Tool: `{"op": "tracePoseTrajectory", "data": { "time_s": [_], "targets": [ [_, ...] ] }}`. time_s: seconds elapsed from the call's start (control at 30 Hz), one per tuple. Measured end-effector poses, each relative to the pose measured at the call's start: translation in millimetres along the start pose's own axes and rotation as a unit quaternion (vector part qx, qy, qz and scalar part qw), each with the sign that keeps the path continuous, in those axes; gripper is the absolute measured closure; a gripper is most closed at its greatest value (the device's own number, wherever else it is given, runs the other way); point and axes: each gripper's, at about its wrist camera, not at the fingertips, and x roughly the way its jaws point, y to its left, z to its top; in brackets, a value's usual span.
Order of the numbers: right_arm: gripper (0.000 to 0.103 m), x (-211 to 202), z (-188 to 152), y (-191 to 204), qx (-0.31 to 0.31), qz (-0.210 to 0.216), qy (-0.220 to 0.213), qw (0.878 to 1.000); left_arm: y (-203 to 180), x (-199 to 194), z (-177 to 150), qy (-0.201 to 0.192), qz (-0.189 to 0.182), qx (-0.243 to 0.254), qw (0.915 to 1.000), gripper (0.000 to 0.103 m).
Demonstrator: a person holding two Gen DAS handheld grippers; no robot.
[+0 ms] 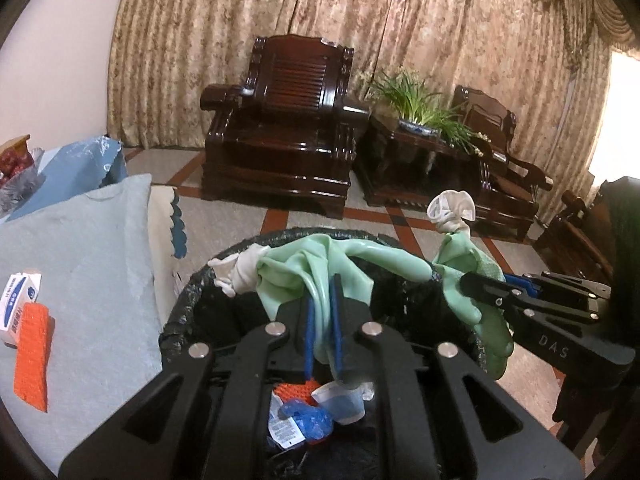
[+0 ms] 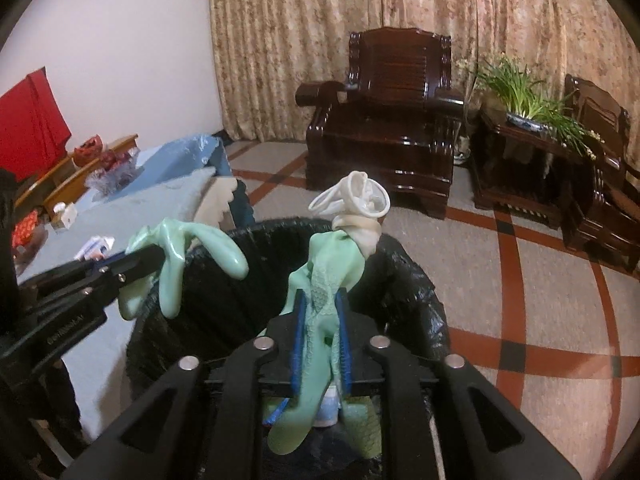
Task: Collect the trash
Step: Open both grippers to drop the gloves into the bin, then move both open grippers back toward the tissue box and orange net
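Holding two green gloves (image 1: 320,264) (image 2: 332,280), one bin (image 1: 188,312)

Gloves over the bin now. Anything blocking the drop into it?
Nothing visible blocks it. Both green gloves hang inside the rim of the black-lined bin, one between each gripper's fingers: left gripper, right gripper. Below lies only loose trash, well beneath the rim.

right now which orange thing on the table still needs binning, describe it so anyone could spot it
Start at the black-lined trash bin, then look to the table with the pale blue cloth beside it. Near that table's edge lies an orange sponge, flat and oblong. It overlaps a white and blue box, and is the table's only bright orange, rough-textured piece.
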Motion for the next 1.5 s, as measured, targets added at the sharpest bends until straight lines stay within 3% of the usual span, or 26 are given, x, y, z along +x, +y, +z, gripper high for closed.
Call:
{"op": "tracePoseTrajectory", "data": {
  "time_s": [0.07, 0.1, 0.13, 0.23, 0.3, 0.4, 0.47, 0.77, 0.97, 1.5],
  "targets": [
    [0.07, 2, -2, -3, 0.0, -0.011, 0.004, 1.0, 4, 2, -3, 0.007, -0.007, -0.008, 0.9999, 0.069],
    [0.063, 3, -3, -3, -0.002, -0.015, 0.007, 1.0, 6, 1, -4, 0.005, -0.004, -0.011, 0.9999, 0.047],
    [0.059, 3, -4, -4, -0.002, -0.019, 0.007, 1.0, 8, -1, -4, 0.001, 0.0, -0.012, 0.9999, 0.038],
    [0.042, 0, -5, -5, -0.002, -0.025, 0.003, 1.0, 14, -7, -5, -0.003, 0.002, -0.019, 0.9998, 0.035],
    [0.025, -2, -5, -3, -0.003, -0.029, -0.004, 1.0, 21, -13, -4, -0.008, 0.01, -0.025, 0.9996, 0.031],
    [0.011, -9, -3, 2, -0.003, -0.026, -0.022, 0.999, 33, -24, -3, -0.016, 0.016, -0.038, 0.999, 0.024],
    [0.007, -13, -3, 7, -0.005, -0.024, -0.031, 0.999, 41, -32, -4, -0.02, 0.017, -0.052, 0.9983, 0.023],
    [0.006, -20, 9, 29, -0.005, 0.008, -0.054, 0.999, 84, -80, -4, -0.049, 0.078, -0.071, 0.9933, 0.023],
    [0.006, -16, 15, 68, -0.02, 0.044, -0.057, 0.997, 119, -122, -14, -0.065, 0.135, -0.079, 0.9856, 0.02],
    [0.006, 20, 24, 208, -0.085, 0.131, -0.051, 0.986, 229, -203, -59, -0.06, 0.259, -0.143, 0.9534, 0.014]
  ]
}}
